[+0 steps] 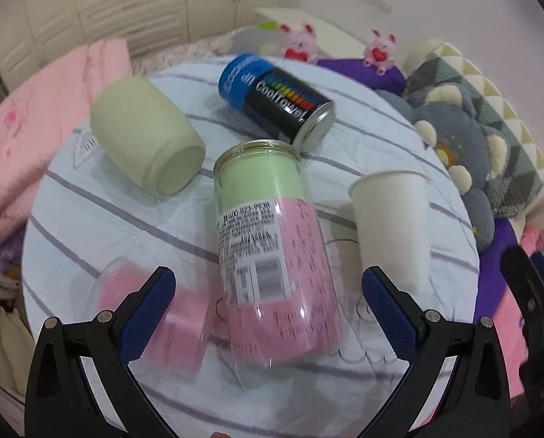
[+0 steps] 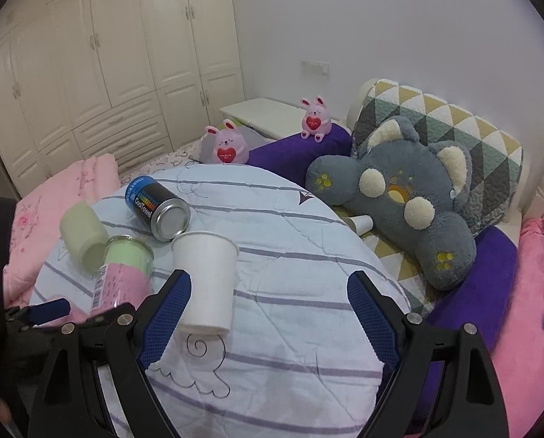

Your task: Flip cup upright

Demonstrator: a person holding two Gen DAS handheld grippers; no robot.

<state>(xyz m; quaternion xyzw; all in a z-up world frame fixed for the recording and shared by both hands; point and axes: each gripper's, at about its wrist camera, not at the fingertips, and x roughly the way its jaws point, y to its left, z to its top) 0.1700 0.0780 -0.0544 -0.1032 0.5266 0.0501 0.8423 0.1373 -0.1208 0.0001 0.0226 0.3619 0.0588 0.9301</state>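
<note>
A white paper cup (image 2: 206, 281) stands upright on the striped round cloth surface (image 2: 290, 248), mouth up; it also shows in the left wrist view (image 1: 392, 226). My right gripper (image 2: 268, 310) is open, its left finger beside the cup's base. My left gripper (image 1: 268, 303) is open around the lower end of a clear pink-and-green jar (image 1: 272, 248) that lies tilted on the cloth. A blurred clear pink lid-like piece (image 1: 151, 314) lies by the left finger.
A pale green cup (image 1: 144, 135) and a black-blue CoolTowel can (image 1: 275, 98) lie on their sides at the back. A grey plush (image 2: 410, 197), pink bunnies (image 2: 228, 146), pink blanket (image 2: 60, 197) and a small paper cup (image 2: 361, 223) surround the surface.
</note>
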